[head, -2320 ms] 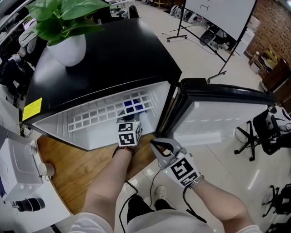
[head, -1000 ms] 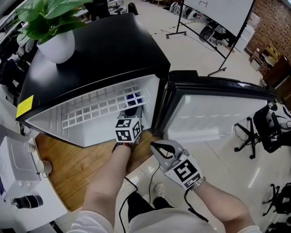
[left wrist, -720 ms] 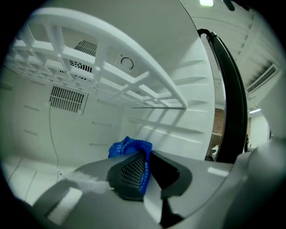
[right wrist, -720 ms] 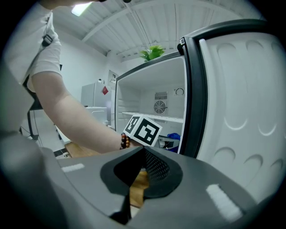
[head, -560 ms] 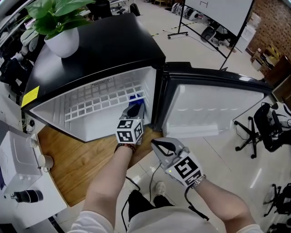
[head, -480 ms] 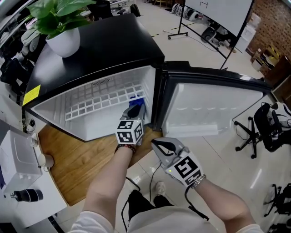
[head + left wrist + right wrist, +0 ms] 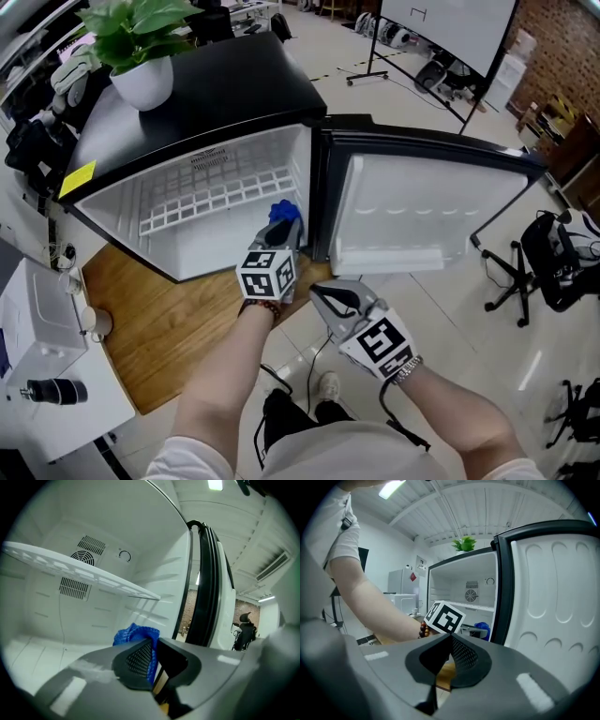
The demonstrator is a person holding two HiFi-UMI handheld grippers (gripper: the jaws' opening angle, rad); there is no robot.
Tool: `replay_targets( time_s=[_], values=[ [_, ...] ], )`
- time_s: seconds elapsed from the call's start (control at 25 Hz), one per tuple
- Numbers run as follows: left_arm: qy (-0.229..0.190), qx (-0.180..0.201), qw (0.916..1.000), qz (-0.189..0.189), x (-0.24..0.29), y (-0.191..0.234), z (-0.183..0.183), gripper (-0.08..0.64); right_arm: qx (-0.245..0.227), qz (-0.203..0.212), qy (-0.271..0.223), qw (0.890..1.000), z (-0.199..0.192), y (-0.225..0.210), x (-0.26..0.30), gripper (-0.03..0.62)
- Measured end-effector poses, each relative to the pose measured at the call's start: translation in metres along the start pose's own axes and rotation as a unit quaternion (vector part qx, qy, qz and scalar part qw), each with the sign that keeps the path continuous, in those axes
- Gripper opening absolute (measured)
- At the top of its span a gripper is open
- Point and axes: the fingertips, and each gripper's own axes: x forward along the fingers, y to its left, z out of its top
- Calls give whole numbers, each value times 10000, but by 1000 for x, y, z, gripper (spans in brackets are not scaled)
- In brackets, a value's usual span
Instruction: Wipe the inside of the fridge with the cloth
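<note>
The small black fridge (image 7: 216, 94) stands with its door (image 7: 422, 211) swung wide to the right, showing a white interior and a wire shelf (image 7: 220, 192). My left gripper (image 7: 279, 228) is shut on a blue cloth (image 7: 284, 214) at the fridge's front opening, low on the right side. In the left gripper view the cloth (image 7: 136, 637) bunches out past the closed jaws, with the white back wall and fan vent (image 7: 89, 550) beyond. My right gripper (image 7: 323, 295) hangs shut and empty outside the fridge, below the door's edge; its own view shows the left gripper's marker cube (image 7: 445, 617).
A potted plant (image 7: 141, 56) sits on the fridge top. The fridge stands on a wooden board (image 7: 159, 328) over pale floor tiles. A white appliance (image 7: 37, 375) is at the left, office chairs (image 7: 553, 272) at the right, a whiteboard stand (image 7: 441, 37) behind.
The left gripper has drawn back with the cloth from deep under the shelf to the fridge's front opening. The view has shifted, showing the door swung wider. The right gripper has barely moved.
</note>
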Motion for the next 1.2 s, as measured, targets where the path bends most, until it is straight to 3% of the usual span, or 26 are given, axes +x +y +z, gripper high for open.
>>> replay_targets(
  time_s=[0.72, 0.96, 1.2],
  values=[
    [38, -111, 9998, -189, -21, -27, -1, 34, -147, -17, -58, 9999, 5, 8, -21, 2],
    [54, 20, 9997, -242, -33, -30, 2, 34, -120, -134, 119, 9998, -3, 0, -22, 3],
    [-12, 172, 9983, -553, -58, -45, 14, 35, -127, -273, 204, 9993, -5, -22, -28, 26]
  ],
)
